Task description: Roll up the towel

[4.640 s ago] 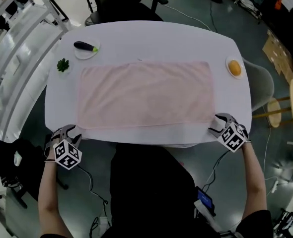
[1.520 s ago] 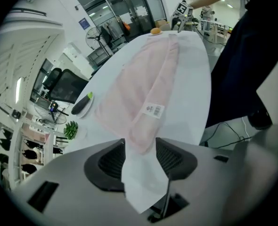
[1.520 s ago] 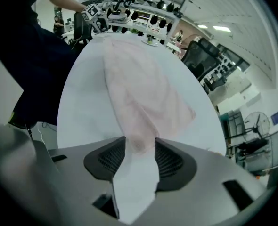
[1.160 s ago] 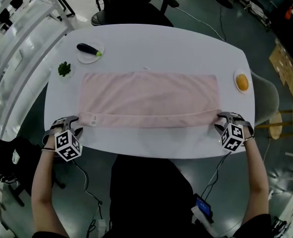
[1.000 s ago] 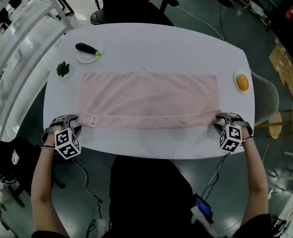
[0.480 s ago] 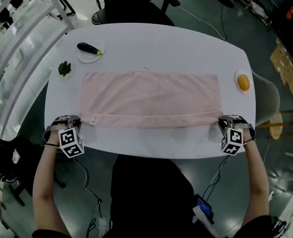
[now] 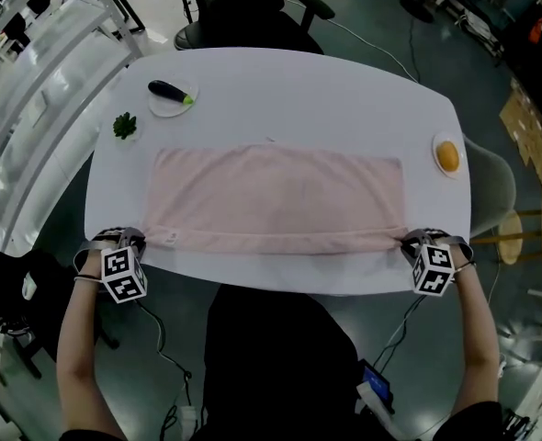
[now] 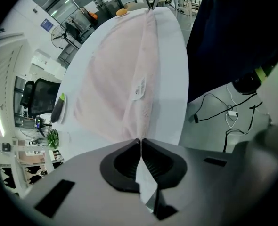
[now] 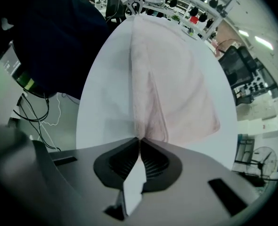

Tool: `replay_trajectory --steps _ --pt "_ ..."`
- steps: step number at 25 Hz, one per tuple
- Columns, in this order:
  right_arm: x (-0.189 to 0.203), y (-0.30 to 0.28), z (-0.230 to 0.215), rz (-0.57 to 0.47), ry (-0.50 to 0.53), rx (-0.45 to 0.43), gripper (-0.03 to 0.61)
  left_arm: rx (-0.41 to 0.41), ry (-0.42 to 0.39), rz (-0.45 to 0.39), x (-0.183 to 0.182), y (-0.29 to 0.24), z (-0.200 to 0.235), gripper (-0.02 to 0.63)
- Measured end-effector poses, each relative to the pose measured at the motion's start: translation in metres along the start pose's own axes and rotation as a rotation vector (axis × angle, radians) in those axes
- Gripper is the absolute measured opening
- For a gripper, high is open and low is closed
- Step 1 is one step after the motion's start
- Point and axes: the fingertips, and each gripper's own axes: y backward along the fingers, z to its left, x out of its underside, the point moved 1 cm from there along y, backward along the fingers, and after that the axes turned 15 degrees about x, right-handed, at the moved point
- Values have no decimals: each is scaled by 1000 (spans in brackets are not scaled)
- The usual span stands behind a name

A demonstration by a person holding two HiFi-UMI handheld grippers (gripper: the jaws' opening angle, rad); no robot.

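Left gripper (image 7: 137,238) and right gripper (image 7: 407,240) are pointing steeply down, forearms roughly parallel. Both are clamping near-edge corners of the towel (image 7: 276,196).

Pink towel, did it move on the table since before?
Yes. The pink towel has slid toward the near edge of the white table; its far edge now lies farther from the eggplant.

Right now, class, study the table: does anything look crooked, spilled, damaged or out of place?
Nothing stands out. The towel lies flat and straight on the table, its near edge folded over evenly. The left gripper and the right gripper are each shut on a near corner. Nothing is spilled.
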Motion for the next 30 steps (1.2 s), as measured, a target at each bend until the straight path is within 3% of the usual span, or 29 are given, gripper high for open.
replay_trajectory --steps 6,12,15,20,25,27,30 --pt "0 -12 0 31 24 -152 25 45 -5 29 1 -8 10 25" --pt "2 -10 -20 54 -120 -381 26 143 90 -24 -3 4 32 25" --pt "-8 -14 -42 52 -176 -432 28 186 128 -29 -3 1 46 25" --pt "-1 -34 -63 89 -216 -417 37 213 131 -13 -5 -9 67 25" --pt "2 -40 -68 83 -225 -368 123 183 105 20 -6 -15 75 43" --pt "3 -40 -75 62 -236 -309 153 138 105 18 -7 -13 79 68" --pt "0 -34 -98 -9 -269 -134 156 66 126 -5 -5 -5 85 134"
